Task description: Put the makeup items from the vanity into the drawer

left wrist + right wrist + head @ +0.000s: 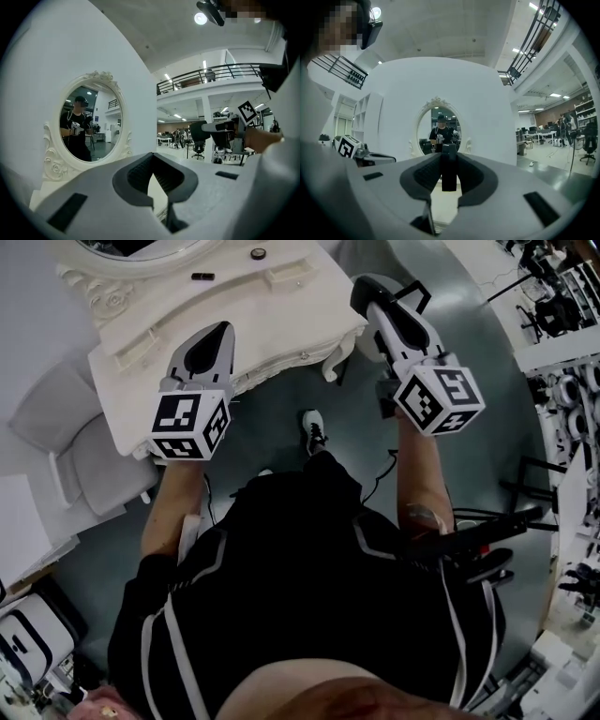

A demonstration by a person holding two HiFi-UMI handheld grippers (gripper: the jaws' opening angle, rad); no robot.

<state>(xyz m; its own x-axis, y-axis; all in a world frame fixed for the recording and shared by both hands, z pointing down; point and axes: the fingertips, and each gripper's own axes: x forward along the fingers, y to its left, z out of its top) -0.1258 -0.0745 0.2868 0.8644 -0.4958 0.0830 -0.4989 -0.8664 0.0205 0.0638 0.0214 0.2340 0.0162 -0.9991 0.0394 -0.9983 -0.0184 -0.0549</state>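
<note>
Directly in front of a white vanity with a carved oval mirror stands a person in black clothing, holding one gripper in each hand.

The right gripper is raised off the right end of the vanity, above the grey floor rather than the tabletop. Its jaws are closed on a slim dark makeup stick, which stands upright between the ribbed pads. What kind of makeup it is cannot be made out.

The left gripper hovers over the front edge of the vanity top, towards its left end. Its jaws are apart, with nothing between them and only the pale tabletop showing through the gap.

Two more items lie on the vanity near the mirror, well apart from both grippers. One is a small black bar lying flat, and the other is a small round dark compact further right. A grey padded stool sits on the floor at the vanity's left side.
</note>
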